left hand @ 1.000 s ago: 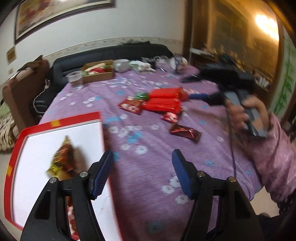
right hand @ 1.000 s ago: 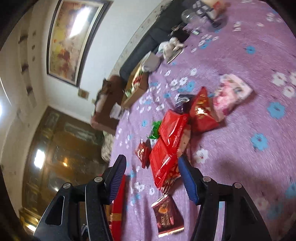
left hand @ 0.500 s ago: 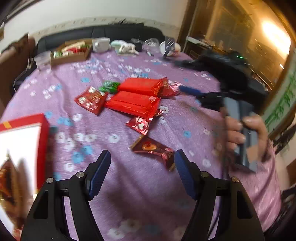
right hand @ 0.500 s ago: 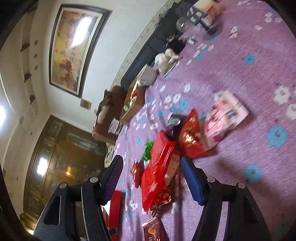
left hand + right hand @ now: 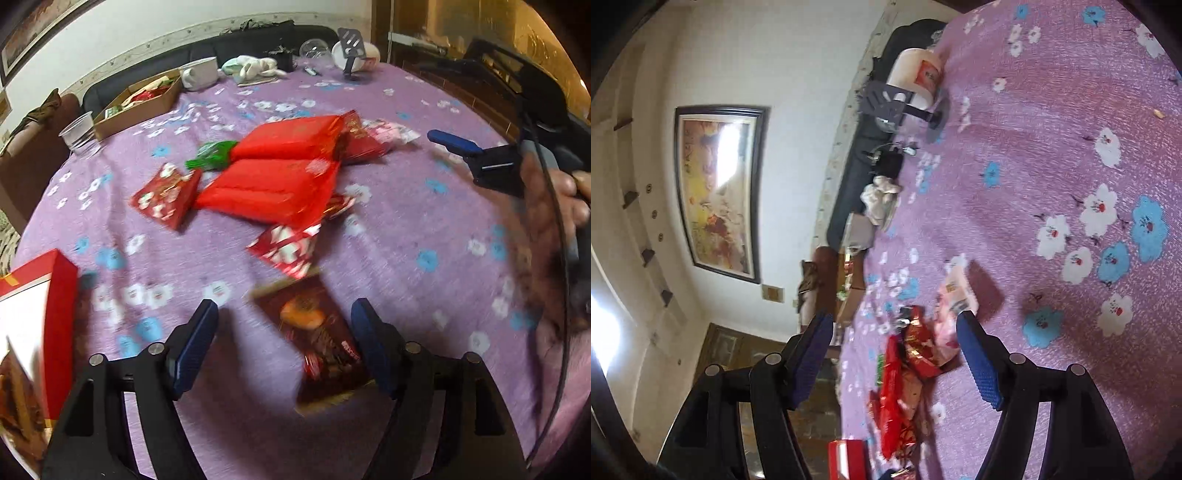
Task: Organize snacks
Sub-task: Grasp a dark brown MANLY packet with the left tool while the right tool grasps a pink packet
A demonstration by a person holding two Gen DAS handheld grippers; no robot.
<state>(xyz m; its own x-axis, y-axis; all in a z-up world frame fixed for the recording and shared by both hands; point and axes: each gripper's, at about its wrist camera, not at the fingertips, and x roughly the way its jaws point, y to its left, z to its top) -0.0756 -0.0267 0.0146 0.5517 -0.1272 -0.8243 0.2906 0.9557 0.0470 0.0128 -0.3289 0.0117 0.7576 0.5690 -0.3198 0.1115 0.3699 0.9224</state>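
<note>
Between the spread fingers of the left gripper (image 5: 282, 341) lies a dark snack packet (image 5: 317, 339), apparently lined up for a grab, while the right gripper (image 5: 894, 354), likewise spread, holds nothing.

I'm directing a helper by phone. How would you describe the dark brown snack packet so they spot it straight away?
On the purple floral tablecloth, find the pile of red snack packs. The dark brown snack packet lies apart from it, nearest the table edge, between the open fingers of the left gripper. Unlike its bright red neighbours, it is dark with an orange picture.
</note>
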